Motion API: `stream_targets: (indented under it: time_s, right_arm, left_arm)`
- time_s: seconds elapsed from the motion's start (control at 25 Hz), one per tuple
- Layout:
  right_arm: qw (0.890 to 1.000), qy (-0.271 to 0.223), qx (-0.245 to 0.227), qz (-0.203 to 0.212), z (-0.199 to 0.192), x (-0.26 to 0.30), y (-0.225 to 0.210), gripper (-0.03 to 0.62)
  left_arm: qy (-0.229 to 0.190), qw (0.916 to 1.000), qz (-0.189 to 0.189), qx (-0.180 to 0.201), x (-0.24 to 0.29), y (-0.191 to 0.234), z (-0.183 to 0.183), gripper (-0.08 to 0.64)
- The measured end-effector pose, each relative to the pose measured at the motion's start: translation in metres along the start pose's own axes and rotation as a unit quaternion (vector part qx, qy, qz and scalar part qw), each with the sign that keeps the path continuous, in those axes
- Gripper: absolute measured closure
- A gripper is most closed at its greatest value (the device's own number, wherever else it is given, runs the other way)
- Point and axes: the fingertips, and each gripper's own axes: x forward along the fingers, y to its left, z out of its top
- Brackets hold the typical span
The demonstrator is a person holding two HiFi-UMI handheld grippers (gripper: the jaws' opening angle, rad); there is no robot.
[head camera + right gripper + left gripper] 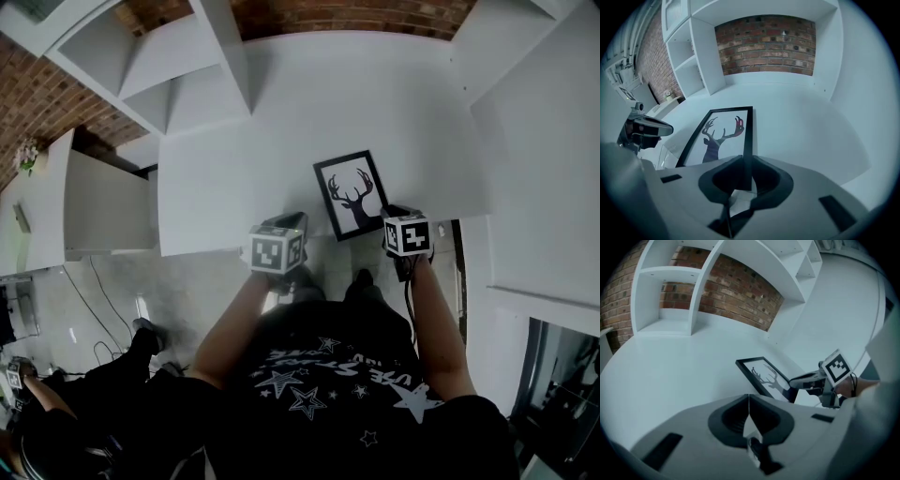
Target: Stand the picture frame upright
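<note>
A black picture frame with a deer silhouette is at the front edge of the white table. In the right gripper view the frame's right bar runs between the jaws of my right gripper, which is shut on it at the near right corner. From the left gripper view the frame looks tilted, its near side raised off the table where my right gripper holds it. My left gripper is shut with nothing in it, left of the frame by the table's edge.
White shelving stands at the table's back left against a brick wall. A white side wall borders the table on the right. Cables lie on the floor below left.
</note>
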Motion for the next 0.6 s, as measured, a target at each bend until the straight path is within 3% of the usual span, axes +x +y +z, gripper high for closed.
stream_targets:
  time_s: [0.36,0.6]
  right_arm:
    - [0.999,0.01,0.015,0.034,-0.012,-0.006,-0.004,0.52]
    - [0.998,0.017,0.023,0.054,-0.022,-0.013,-0.003,0.518]
  left_arm:
    - [-0.01,0.9999,0.002,-0.002,-0.005,-0.038,-0.015,0.541]
    - [-0.001,0.9995,0.003,-0.032,-0.006,-0.065,-0.038,0.54]
